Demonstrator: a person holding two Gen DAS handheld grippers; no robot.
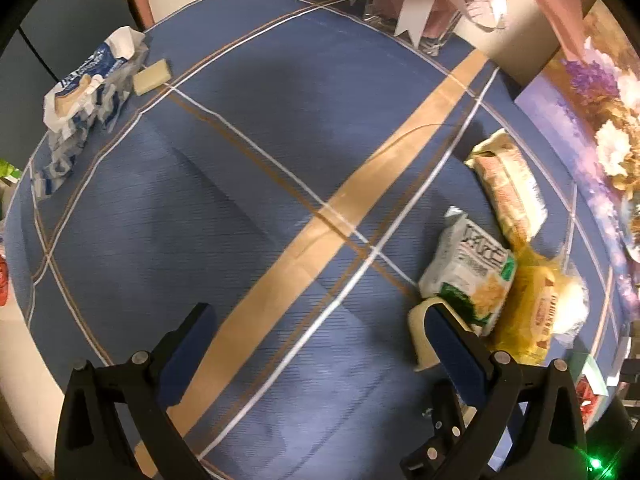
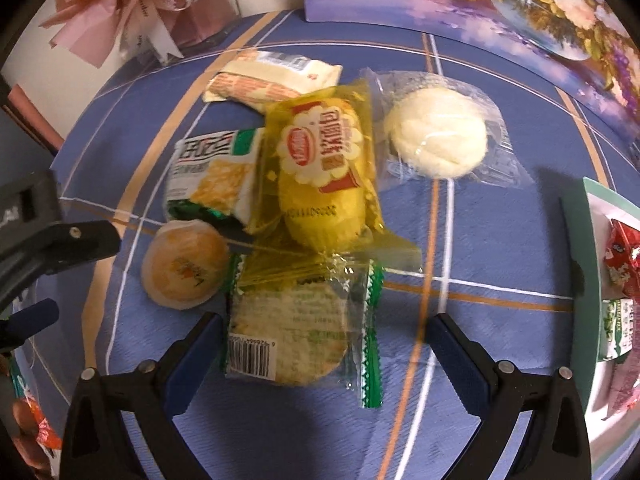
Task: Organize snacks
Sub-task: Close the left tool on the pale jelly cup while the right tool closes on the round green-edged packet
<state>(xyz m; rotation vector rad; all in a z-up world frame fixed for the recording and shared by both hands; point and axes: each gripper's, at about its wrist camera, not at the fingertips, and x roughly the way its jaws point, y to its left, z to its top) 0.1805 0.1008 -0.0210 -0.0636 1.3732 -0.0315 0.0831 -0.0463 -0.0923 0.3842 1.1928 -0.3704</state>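
In the right wrist view, a pile of snacks lies on the blue tablecloth (image 2: 480, 240): a yellow cake packet (image 2: 324, 168), a green-white cracker packet (image 2: 212, 172), a cream wafer packet (image 2: 272, 76), a white bun in clear wrap (image 2: 438, 136), an orange jelly cup (image 2: 184, 268) and a green-edged rice cracker packet (image 2: 300, 328). My right gripper (image 2: 326, 344) is open, its jaws on either side of the rice cracker packet. My left gripper (image 1: 320, 332) is open and empty over bare cloth, left of the same pile (image 1: 480, 276); its right finger hides part of the jelly cup (image 1: 420, 332).
A torn blue-white bag (image 1: 84, 92) and a cream bar (image 1: 152, 76) lie at the table's far left. A pink bow in a clear box (image 2: 160, 4) and a floral picture (image 2: 520, 4) stand at the back. A white tray (image 2: 596, 280) with red and green snacks sits at the right.
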